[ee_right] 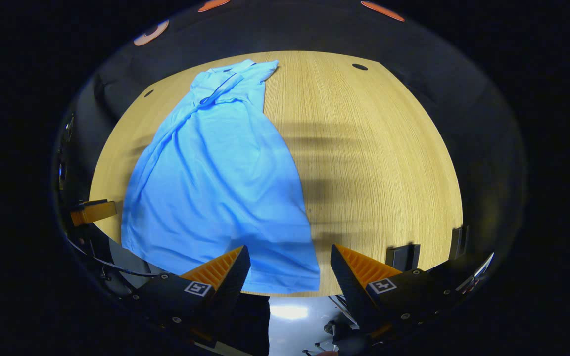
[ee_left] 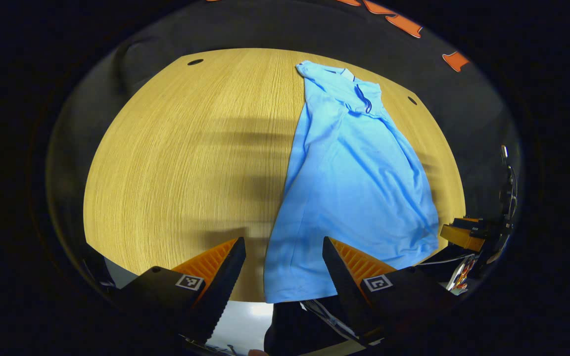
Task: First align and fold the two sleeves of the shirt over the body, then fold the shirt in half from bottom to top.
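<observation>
In the left gripper view, the left gripper (ee_left: 284, 257) hangs above the near edge of the table (ee_left: 176, 163) with its fingers spread wide and nothing between them. The blue shirt (ee_left: 349, 188) lies flat ahead of it and slightly to its right, hem nearest the fingers, collar (ee_left: 359, 94) at the far end. The body looks long and narrow, so the sleeves appear already folded in; the step in hand seems to be the bottom-to-top fold. That calls for lowering onto the hem corner just ahead of the fingers and pinching it.

In the right gripper view, the right gripper (ee_right: 290, 257) is likewise wide open and empty, held above the table's near edge and looking forward and down. The shirt's hem (ee_right: 265, 277) sits just ahead of its left finger, the rest stretching ahead and to the left. Its next move would be to take the other hem corner, so both lift together toward the collar.
</observation>
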